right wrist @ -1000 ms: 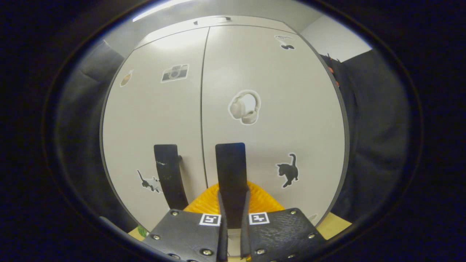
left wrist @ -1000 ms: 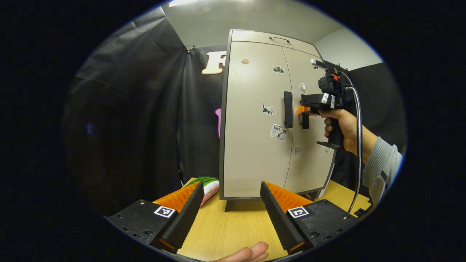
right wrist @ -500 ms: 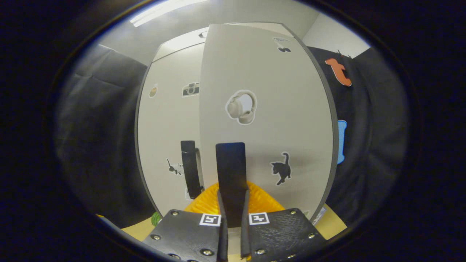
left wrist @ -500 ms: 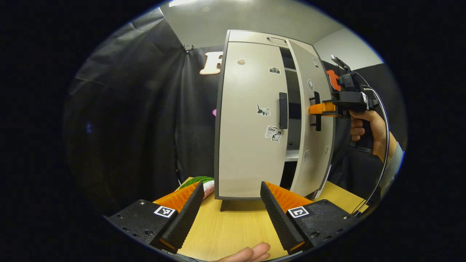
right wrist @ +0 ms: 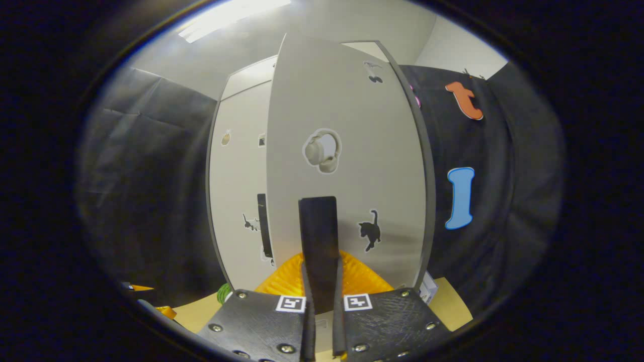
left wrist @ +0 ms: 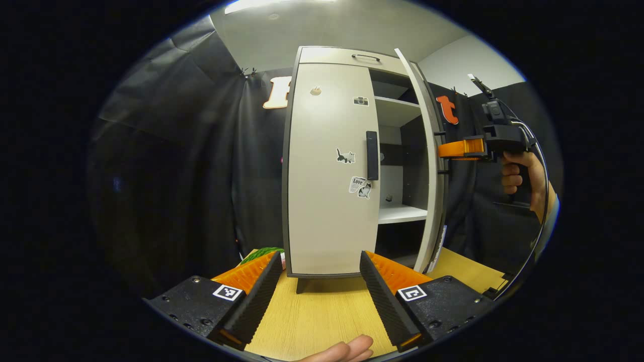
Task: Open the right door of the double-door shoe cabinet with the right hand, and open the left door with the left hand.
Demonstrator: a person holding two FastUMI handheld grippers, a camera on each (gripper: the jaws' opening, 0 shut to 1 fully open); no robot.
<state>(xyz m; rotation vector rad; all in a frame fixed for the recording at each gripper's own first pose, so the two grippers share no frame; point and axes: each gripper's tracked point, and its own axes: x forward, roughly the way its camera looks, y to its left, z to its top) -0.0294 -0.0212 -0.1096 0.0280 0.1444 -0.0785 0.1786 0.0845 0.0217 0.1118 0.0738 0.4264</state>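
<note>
The shoe cabinet (left wrist: 332, 171) stands upright at the far side of the wooden tabletop (left wrist: 322, 317), pale grey with a dark frame and a short foot under its near edge. Its left door (left wrist: 329, 166) is closed flat, stickers scattered over it and its black handle (left wrist: 372, 155) running vertically along the right edge. The right door (left wrist: 430, 166) stands swung out toward the near right, edge-on in the left gripper view, baring white shelves (left wrist: 400, 213) and a dark inner wall. In the right gripper view that door (right wrist: 347, 166) fills the middle, with a headphone sticker and a black cat sticker on its face. The right gripper (left wrist: 455, 149), held by a hand (left wrist: 520, 176) at the far right, has its orange jaws clenched on the right door's handle (right wrist: 318, 246), which rises as a black bar straight between them. The left gripper (left wrist: 319, 296) hangs low over the near tabletop in front of the left door, jaws released and spread apart with nothing between them. A green-striped object (left wrist: 261, 254) lies on the tabletop just left of the cabinet's base, partly hidden.
</note>
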